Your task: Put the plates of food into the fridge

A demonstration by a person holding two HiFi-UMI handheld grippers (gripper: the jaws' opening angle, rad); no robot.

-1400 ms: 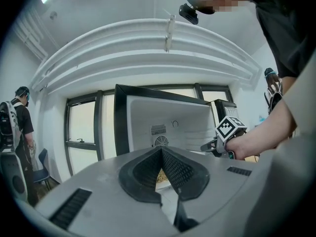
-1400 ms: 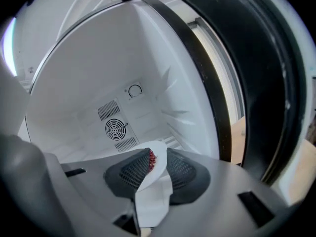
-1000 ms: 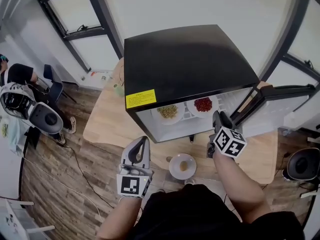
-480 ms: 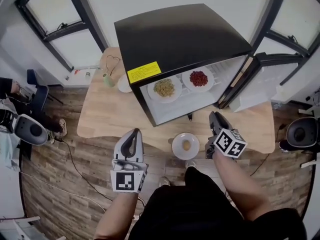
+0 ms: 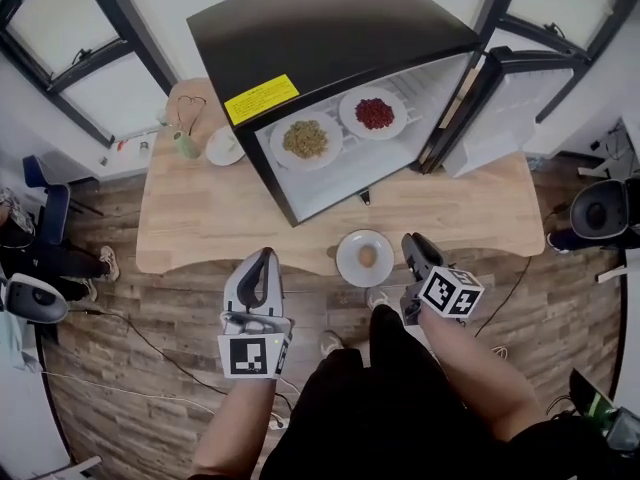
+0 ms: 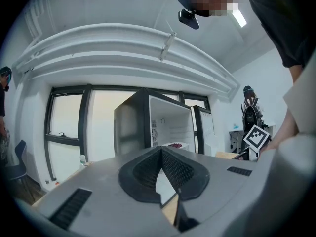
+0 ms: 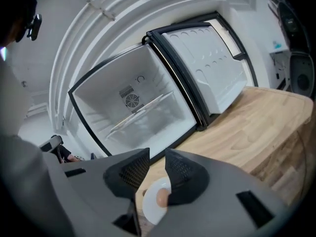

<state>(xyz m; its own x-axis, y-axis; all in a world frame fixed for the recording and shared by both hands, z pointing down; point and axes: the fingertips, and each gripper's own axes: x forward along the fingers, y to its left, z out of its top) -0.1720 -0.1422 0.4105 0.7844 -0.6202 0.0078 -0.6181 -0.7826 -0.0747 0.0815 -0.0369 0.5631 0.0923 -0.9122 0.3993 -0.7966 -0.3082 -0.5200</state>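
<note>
Head cam: above me, pointing steeply down, far enough back to catch the whole fridge (image 5: 330, 38) top, table (image 5: 220, 228) and both my grippers. L gripper (image 5: 263, 268) cam: low, about level, looks along the jaws at the fridge (image 6: 131, 127) from off to its side, mid range. R gripper (image 5: 413, 246) cam: tilted down, closer, faces the open fridge (image 7: 143, 107) interior w/ plate (image 7: 154, 201) just past the jaws. All 3 share the fridge; head + R share the plate (image 5: 365, 258).

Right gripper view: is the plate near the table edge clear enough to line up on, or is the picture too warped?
Right gripper view: plate soft, partly behind the jaws, fridge edges bowed by the wide lens; head view: plate sharp, evenly lit.
</note>
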